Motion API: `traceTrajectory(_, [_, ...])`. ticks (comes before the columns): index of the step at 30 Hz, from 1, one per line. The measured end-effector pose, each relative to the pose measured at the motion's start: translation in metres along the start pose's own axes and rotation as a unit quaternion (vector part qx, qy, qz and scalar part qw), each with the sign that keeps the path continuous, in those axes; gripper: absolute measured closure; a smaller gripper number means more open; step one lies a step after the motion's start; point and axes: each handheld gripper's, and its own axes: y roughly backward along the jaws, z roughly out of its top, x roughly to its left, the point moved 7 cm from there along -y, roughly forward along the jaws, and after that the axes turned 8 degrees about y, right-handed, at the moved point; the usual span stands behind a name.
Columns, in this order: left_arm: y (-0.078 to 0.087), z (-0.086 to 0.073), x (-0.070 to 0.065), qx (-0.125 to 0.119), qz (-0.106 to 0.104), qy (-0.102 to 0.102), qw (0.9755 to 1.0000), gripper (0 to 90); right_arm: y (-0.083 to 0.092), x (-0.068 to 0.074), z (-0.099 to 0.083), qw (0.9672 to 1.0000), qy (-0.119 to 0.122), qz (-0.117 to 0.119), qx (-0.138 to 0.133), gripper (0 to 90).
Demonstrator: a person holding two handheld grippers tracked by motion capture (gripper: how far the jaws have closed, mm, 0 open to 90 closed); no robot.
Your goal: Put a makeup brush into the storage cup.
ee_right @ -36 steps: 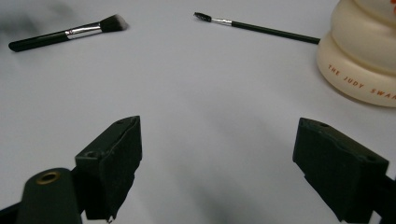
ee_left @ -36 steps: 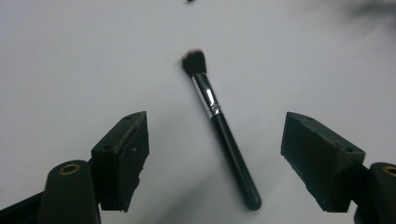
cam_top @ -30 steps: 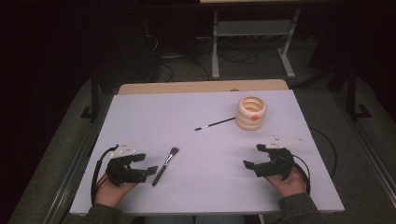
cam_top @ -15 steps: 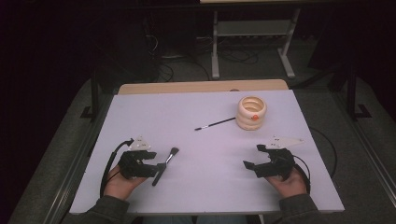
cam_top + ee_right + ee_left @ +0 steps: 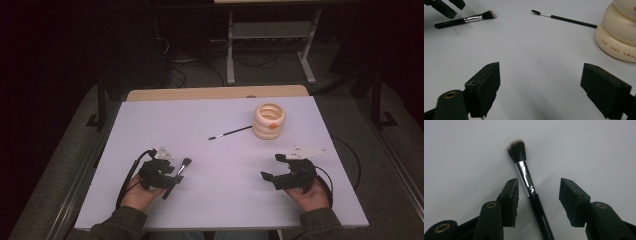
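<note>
Since a second ago the left gripper (image 5: 169,181) has moved over the makeup brush (image 5: 525,176) lying on the table (image 5: 220,200), its jaws just closing, half-open astride the handle without contact, so the pickup appears imminent; right gripper (image 5: 274,171) idle, wide open, empty.

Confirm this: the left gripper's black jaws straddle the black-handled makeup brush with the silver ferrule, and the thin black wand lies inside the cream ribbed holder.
Not quite. The left gripper does straddle the black-handled makeup brush, its jaws having just been closing without yet pressing on it. But the thin black wand lies flat on the white table beside the cream ribbed holder, as the high view shows.
</note>
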Motion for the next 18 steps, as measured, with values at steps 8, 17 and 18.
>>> traceTrajectory(8, [-0.012,-0.005,0.002,0.03,0.011,0.017,0.9993,58.8,0.0,0.001,0.0,1.0,0.0,0.002,0.002,15.0])
traceTrajectory(17, [-0.021,-0.006,0.002,0.047,0.031,0.054,0.997,63.6,0.001,0.002,0.0,1.0,0.001,0.005,0.0,15.0])
traceTrajectory(18, [-0.021,-0.006,0.002,0.05,0.039,0.048,0.9969,65.1,0.001,0.001,0.0,1.0,0.004,0.004,-0.003,15.0])
